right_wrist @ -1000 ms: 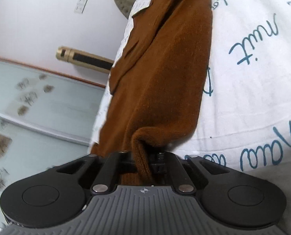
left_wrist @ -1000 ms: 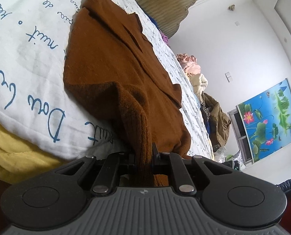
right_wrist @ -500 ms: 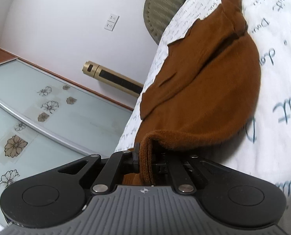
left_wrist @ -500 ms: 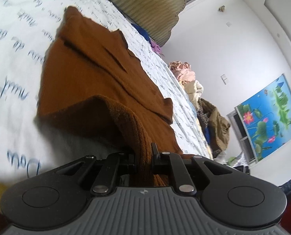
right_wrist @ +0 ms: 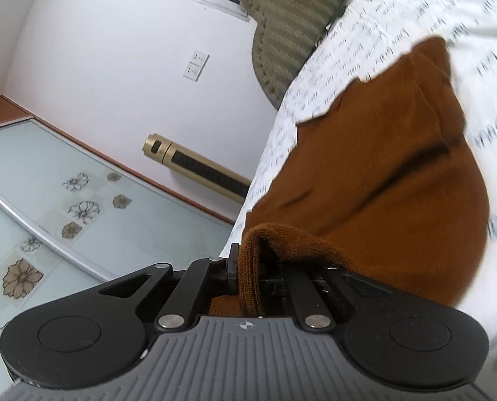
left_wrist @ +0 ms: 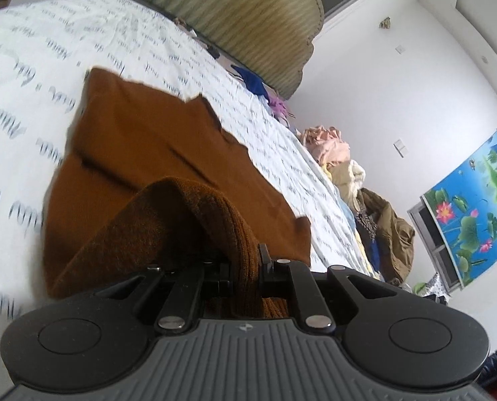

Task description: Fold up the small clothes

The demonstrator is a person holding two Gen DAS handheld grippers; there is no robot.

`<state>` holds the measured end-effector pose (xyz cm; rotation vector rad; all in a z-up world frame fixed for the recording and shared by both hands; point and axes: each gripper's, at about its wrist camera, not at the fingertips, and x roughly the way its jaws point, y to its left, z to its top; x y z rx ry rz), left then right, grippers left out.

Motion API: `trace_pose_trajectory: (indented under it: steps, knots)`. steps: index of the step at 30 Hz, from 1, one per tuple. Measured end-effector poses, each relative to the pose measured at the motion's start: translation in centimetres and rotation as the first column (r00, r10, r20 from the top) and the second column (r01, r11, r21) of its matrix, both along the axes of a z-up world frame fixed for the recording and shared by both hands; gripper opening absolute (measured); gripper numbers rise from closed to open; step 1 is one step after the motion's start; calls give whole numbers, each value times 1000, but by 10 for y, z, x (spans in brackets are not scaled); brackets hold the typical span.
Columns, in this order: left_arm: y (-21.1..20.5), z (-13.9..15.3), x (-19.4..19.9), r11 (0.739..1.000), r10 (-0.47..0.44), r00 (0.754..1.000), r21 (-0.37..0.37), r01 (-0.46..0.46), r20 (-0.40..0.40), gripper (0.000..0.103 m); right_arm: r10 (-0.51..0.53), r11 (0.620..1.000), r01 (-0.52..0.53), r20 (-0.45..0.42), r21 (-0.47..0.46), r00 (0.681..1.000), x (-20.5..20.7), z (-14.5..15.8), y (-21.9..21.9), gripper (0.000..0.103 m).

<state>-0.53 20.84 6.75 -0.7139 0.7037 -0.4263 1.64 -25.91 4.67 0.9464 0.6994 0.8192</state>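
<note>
A brown knit sweater (left_wrist: 155, 153) lies on the white bedspread with blue script (left_wrist: 21, 67). My left gripper (left_wrist: 245, 267) is shut on the ribbed hem of the sweater and holds that corner lifted above the rest of the garment. My right gripper (right_wrist: 248, 274) is shut on the other hem corner of the same sweater (right_wrist: 382, 173), also lifted. The near part of the sweater arches up from the bed to both grippers. The fingertips are hidden in the knit.
A padded olive headboard (left_wrist: 248, 16) stands at the far end of the bed. A pile of clothes (left_wrist: 349, 173) sits on the bed's right side. A gold column unit (right_wrist: 195, 167) and a glass sliding door (right_wrist: 47, 214) are at the left.
Both grippers have lifted the hem and carried it forward over the sweater toward the headboard. More of the bedspread and headboard shows now.
</note>
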Motion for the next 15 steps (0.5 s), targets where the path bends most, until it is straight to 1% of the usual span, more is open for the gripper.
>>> trace_pose_trajectory:
  steps: [4, 6, 9, 15]
  knots:
    - [-4, -1, 17, 1000, 10, 1000, 29, -10, -9, 12, -15, 1000, 15, -6, -18, 1000, 18, -2, 3, 9]
    - [-4, -5, 22, 999, 24, 1000, 31, -23, -17, 12, -24, 999, 24, -13, -29, 1000, 23, -6, 4, 9]
    - [-3, -10, 30, 997, 52, 998, 58, -49, -35, 12, -48, 998, 47, -31, -34, 998, 27, -15, 4, 9]
    - [-10, -18, 43, 979, 100, 993, 184, -88, -61, 12, -78, 994, 74, -47, -74, 996, 39, -27, 6, 9]
